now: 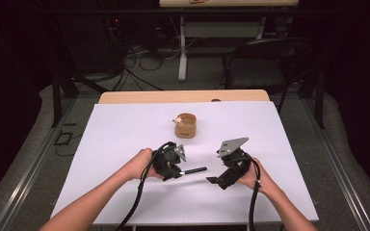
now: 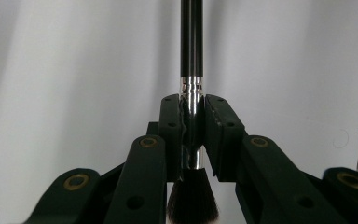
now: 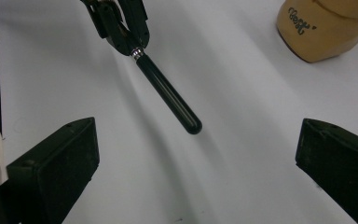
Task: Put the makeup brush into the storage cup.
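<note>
A makeup brush (image 2: pixel 191 56) with a black handle, silver ferrule and dark bristles is clamped at its ferrule in my left gripper (image 2: pixel 192 122), which is shut on it. In the high view the brush handle (image 1: pixel 193 170) sticks out to the right from the left gripper (image 1: pixel 172 163). My right gripper (image 1: pixel 218 181) faces it from the right, open, its jaws wide apart in the right gripper view (image 3: pixel 198 158). There the brush handle (image 3: pixel 168 94) points towards me, its tip a short way ahead of the jaws. A tan wooden cup (image 1: pixel 185 125) stands beyond both grippers.
A white sheet (image 1: pixel 125 130) covers the table, with a wooden edge (image 1: pixel 183 96) at the far side. A black folding chair (image 1: pixel 265 65) and cables stand on the floor beyond. The cup (image 3: pixel 324 28) bears dark lettering.
</note>
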A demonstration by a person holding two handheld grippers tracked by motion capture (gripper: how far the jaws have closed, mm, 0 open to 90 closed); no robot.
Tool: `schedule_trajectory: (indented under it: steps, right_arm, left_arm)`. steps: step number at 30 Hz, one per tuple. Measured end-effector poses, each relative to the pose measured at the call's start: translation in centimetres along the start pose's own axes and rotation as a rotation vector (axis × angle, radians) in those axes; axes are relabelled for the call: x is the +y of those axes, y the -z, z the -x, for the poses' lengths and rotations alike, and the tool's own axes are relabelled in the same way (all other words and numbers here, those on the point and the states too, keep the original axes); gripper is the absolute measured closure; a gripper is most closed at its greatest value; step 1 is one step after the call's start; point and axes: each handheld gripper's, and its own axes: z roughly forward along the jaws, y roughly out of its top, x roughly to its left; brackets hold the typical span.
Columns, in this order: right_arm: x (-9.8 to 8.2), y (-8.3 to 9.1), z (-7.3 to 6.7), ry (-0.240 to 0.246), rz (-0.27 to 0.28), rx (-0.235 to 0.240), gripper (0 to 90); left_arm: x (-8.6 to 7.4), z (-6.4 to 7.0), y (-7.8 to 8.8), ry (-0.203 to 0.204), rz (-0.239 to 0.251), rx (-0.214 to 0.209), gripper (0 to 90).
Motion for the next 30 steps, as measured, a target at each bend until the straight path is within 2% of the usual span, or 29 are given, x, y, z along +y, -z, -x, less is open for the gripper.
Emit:
schedule_trajectory:
  steps: [4, 6, 9, 10, 14, 15, 17, 18, 20, 21, 25, 30]
  right_arm:
    - [0.7, -0.8, 0.0, 0.014, -0.01, 0.007, 0.0]
    - [0.8, -1.2, -0.2, 0.026, -0.015, 0.013, 2.7]
    - [0.8, -1.5, -0.6, 0.036, -0.014, 0.014, 13.6]
    - [0.8, -1.5, -0.6, 0.036, -0.014, 0.014, 13.6]
    - [0.8, -2.2, -1.0, 0.058, -0.059, 0.03, 25.8]
    - [0.8, -2.2, -1.0, 0.058, -0.059, 0.03, 25.8]
    - [0.7, -2.7, -1.2, 0.06, -0.071, 0.031, 35.1]
    - [0.7, -2.7, -1.2, 0.06, -0.071, 0.031, 35.1]
    - [0.6, -3.3, -1.5, 0.068, -0.089, 0.031, 45.7]
    - [0.6, -3.3, -1.5, 0.068, -0.089, 0.031, 45.7]
    - [0.7, -3.7, -1.7, 0.069, -0.108, 0.023, 54.8]
    - [0.7, -3.8, -1.7, 0.079, -0.113, 0.031, 60.0]
  left_arm:
    - [0.0, 0.0, 0.1, -0.011, -0.004, 0.0, 77.5]
    - [0.0, -0.1, 0.1, -0.026, -0.005, -0.011, 77.5]
    - [0.0, 0.1, 0.1, -0.039, -0.004, -0.029, 77.5]
    - [0.1, 0.1, 0.1, -0.041, -0.003, -0.024, 77.5]
    - [0.2, 0.3, 0.1, -0.066, -0.003, -0.025, 77.5]
    - [0.2, 0.3, 0.1, -0.074, -0.004, -0.024, 77.5]
    - [0.2, 0.3, 0.2, -0.08, -0.007, -0.026, 77.5]
    - [0.2, 0.3, 0.2, -0.081, -0.007, -0.018, 77.5]
    - [0.2, 0.3, 0.2, -0.086, -0.012, -0.022, 77.5]
    - [0.2, 0.3, 0.2, -0.085, -0.013, -0.022, 77.5]
    - [0.3, 0.4, 0.2, -0.1, -0.019, -0.015, 77.5]
    - [0.6, 0.5, 0.2, -0.12, -0.022, -0.01, 77.5]
